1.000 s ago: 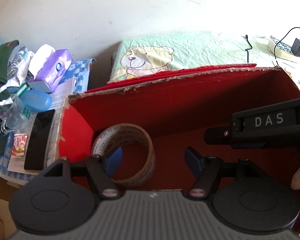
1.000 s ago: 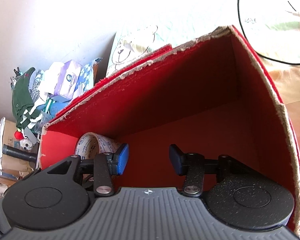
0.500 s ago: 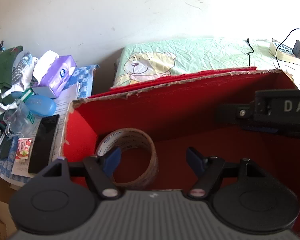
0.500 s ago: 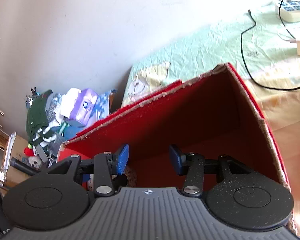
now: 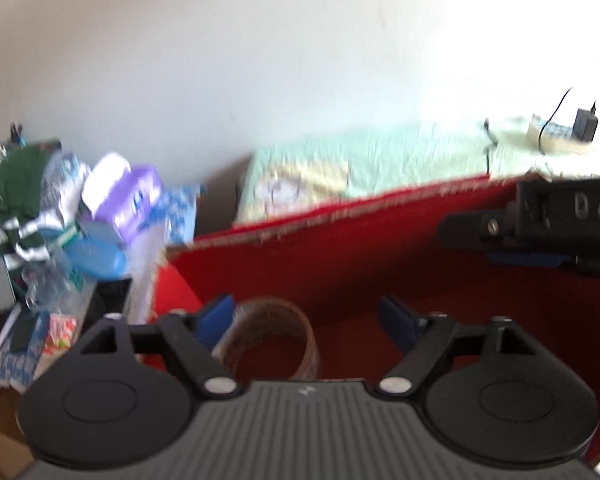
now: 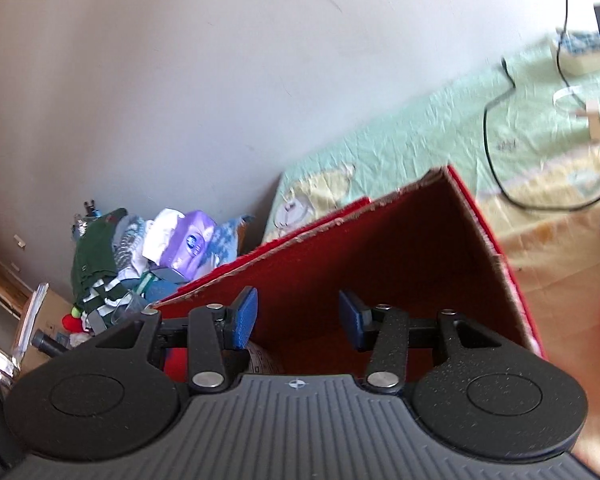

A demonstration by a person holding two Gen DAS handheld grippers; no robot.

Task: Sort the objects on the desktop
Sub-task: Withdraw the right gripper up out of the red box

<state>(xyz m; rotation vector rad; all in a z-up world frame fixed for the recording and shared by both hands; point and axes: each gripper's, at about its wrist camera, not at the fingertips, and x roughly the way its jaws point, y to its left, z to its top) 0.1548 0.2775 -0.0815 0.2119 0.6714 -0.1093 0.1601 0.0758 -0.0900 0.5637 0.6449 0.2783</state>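
Observation:
A red cardboard box [image 5: 340, 256] with torn upper edges stands open in front of both grippers. A roll of brown packing tape [image 5: 276, 340] lies on edge in its left corner; a sliver of the tape roll [image 6: 262, 360] shows behind my right gripper's left finger. My left gripper [image 5: 310, 320] hangs open above the box's near side, nothing between its blue pads. My right gripper [image 6: 298, 318] is open too, empty, above the red box [image 6: 420, 248]. The right tool's black body [image 5: 540, 224] crosses the left wrist view at the right.
Left of the box lies a heap: a purple tissue pack [image 5: 134, 196], green clothing [image 5: 12, 184], a blue case [image 5: 96, 260], a black phone [image 5: 108, 300]. Behind the box is a mint bear-print cloth [image 6: 420, 148] with a power strip [image 6: 584, 52], a charger and a black cable [image 6: 500, 152].
Both grippers have lifted and drawn back from the box, so more wall shows and less of the box floor. The tape roll stays in the box. The left view is now motion-blurred.

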